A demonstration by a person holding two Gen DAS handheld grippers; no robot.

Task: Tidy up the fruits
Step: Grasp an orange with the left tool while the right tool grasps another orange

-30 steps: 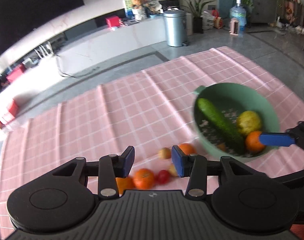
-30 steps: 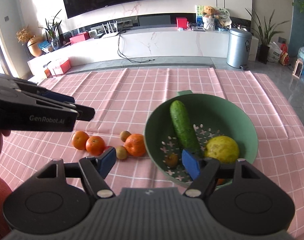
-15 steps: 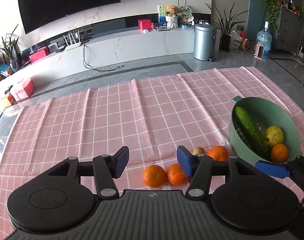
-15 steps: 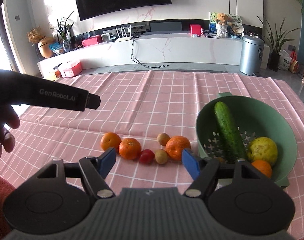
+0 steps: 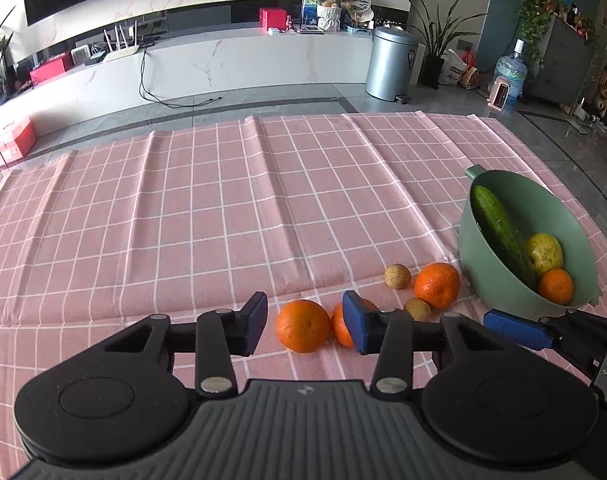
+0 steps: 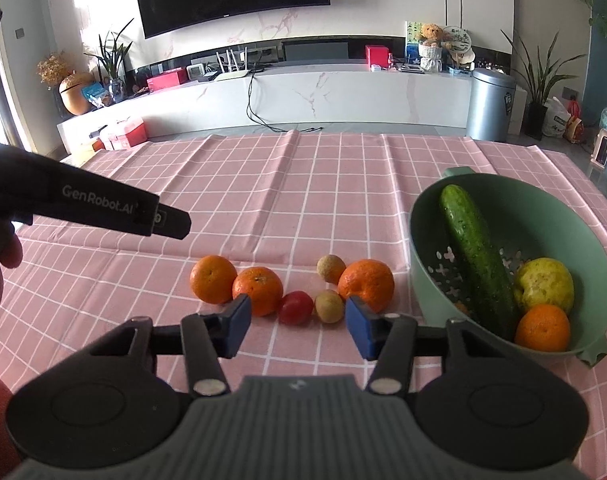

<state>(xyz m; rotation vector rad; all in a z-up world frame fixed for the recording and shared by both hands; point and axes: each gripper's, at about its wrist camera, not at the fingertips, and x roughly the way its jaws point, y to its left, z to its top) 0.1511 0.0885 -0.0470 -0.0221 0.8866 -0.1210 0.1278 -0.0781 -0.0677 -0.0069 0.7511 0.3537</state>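
Observation:
A green colander (image 6: 559, 224) stands at the right of the pink checked cloth, holding a cucumber (image 6: 477, 258), a yellow fruit (image 6: 545, 285) and an orange (image 6: 542, 327). Loose on the cloth lie three oranges (image 6: 213, 279) (image 6: 257, 290) (image 6: 366, 283), a red tomato (image 6: 295, 307) and two small tan fruits (image 6: 330, 269) (image 6: 329, 306). My right gripper (image 6: 298, 326) is open and empty just before the tomato. My left gripper (image 5: 304, 324) is open and empty, with the leftmost orange (image 5: 302, 325) between its fingers' line. The colander (image 5: 499, 280) shows at right there.
The pink cloth (image 5: 223, 216) covers the table, with ridged folds. The left gripper's body (image 6: 83, 208) reaches in from the left of the right wrist view; a right finger (image 5: 517, 330) shows at the left wrist view's lower right. Beyond the far edge is open floor.
My right gripper has drawn back left from over the colander to the loose fruits. My left gripper has swung left and levelled, now facing the leftmost orange. Both stay open.

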